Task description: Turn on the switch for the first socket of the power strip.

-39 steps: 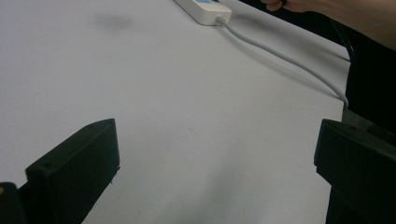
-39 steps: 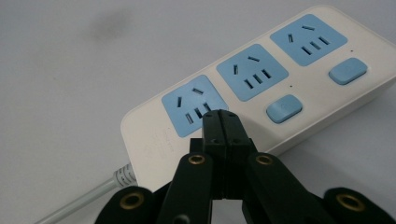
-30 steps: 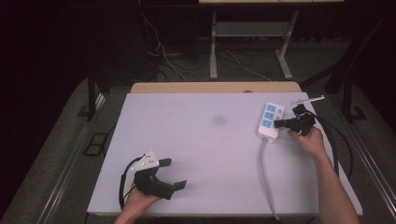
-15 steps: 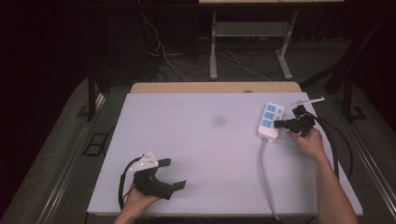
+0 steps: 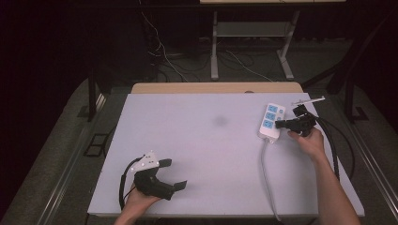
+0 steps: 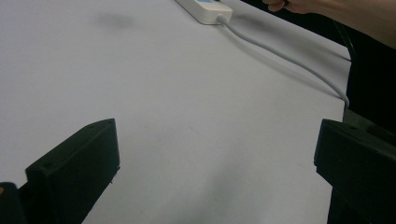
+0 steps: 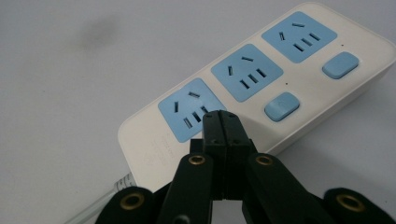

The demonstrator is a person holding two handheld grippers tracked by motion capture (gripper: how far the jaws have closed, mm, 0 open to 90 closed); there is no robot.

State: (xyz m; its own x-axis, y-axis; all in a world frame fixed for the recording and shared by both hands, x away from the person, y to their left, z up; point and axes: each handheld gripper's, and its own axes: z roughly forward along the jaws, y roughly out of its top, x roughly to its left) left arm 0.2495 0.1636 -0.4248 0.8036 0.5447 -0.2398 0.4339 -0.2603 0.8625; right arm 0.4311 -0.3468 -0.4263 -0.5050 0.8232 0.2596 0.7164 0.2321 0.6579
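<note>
Looking down from the high view, the white power strip (image 5: 271, 122) lies near the table's (image 5: 206, 140) far right corner, its grey cord (image 5: 265, 173) trailing back toward the near edge. The right gripper (image 5: 280, 124) points at the strip's long side, tips right at it, held by the right hand (image 5: 307, 140). The left gripper (image 5: 174, 174) sits way off at the near left, well apart from the strip, jaws spread wide with nothing between them, left hand (image 5: 138, 199) underneath it.

The right gripper view gives the detail you can't get from above: three blue socket faces, two blue switch buttons (image 7: 281, 106), and the right gripper (image 7: 220, 122) with its jaws pressed flat together, nothing pinched in them, the tips over the strip's edge by the socket (image 7: 189, 108) nearest the cord end (whether they actually touch the plastic, I can't tell). It also shows a dark smudge (image 7: 99, 26) on the tabletop beyond the strip.

The left gripper view looks across bare tabletop between its two wide-apart jaws, with the strip's cord end (image 6: 205, 10) and the cord (image 6: 285, 58) at the far edge.
</note>
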